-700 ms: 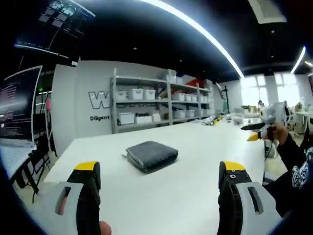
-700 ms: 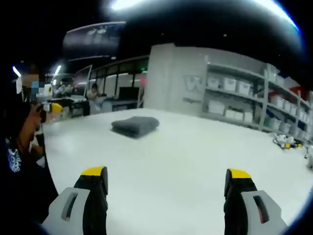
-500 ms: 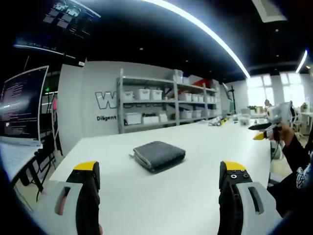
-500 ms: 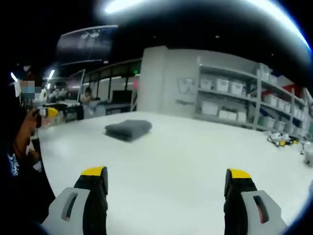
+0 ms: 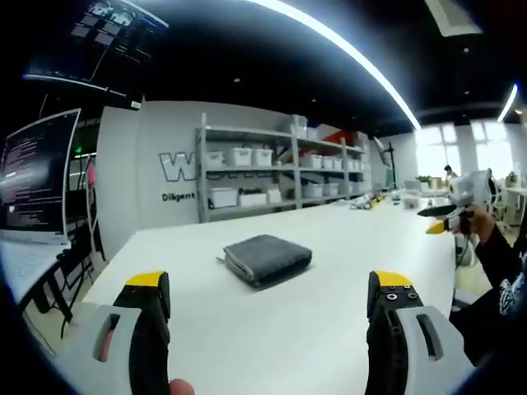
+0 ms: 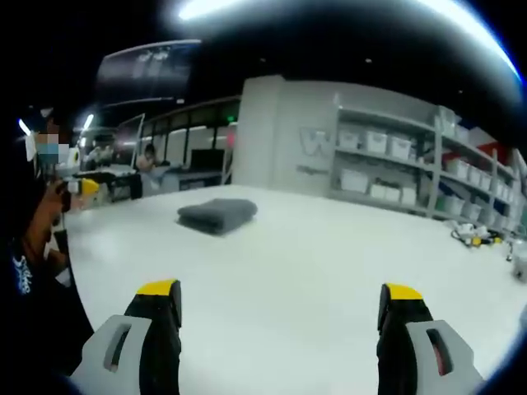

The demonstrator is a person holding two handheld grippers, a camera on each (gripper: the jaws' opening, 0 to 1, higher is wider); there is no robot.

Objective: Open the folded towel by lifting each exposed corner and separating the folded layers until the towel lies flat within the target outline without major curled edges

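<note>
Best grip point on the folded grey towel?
Likely the top layer's corner at the near-left end of the towel, where the layer edges seem to show in the left gripper view. Bring the left hand-held gripper in low from that side; its jaws are open.

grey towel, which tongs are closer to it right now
Left, by a little, judging by how large it looks. The left tongs face the folded grey towel across bare table; the right tongs sit further back, with the towel smaller ahead. Neither touches it.
</note>
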